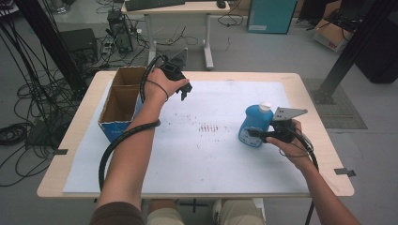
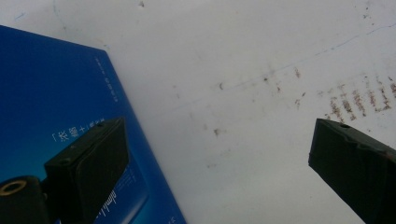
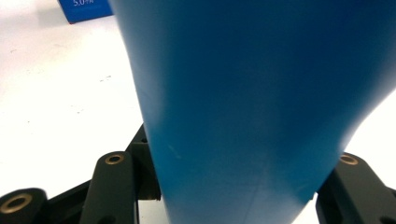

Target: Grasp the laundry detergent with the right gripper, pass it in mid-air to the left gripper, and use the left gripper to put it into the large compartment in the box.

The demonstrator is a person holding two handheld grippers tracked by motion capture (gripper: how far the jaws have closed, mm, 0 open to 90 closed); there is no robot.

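- My right tongs (image 1: 266, 134) are clamped on the blue bottle (image 1: 255, 125); in the right gripper view its blue body (image 3: 252, 107) sits squarely between the two jaws, pressed on both sides.
- The bottle stands upright on the right side of the table, white cap (image 1: 265, 107) on top, and I judge its base is on or just above the white sheet (image 1: 211, 154); I can't tell which from here.
- My left tongs (image 1: 183, 92) are spread wide with nothing between them, held above the far left part of the sheet, just right of the cardboard box (image 1: 123, 101).
- The left gripper view looks down on the box's blue printed side (image 2: 56, 112) by one jaw and the stained sheet (image 2: 243, 107) under the other.
- The box sits open-topped at the table's left edge, well apart from the bottle.
- Risk, as I read it: the bottle's body tapers and looks smooth, so a squeeze on the curve could let it slide or twist out if I lift quickly.
- Second risk: clamping harder may dent the plastic wall or force liquid past the cap, if it's loose.
- Third: the left cable (image 1: 123, 140) loops along my forearm close to the box and could drag it.
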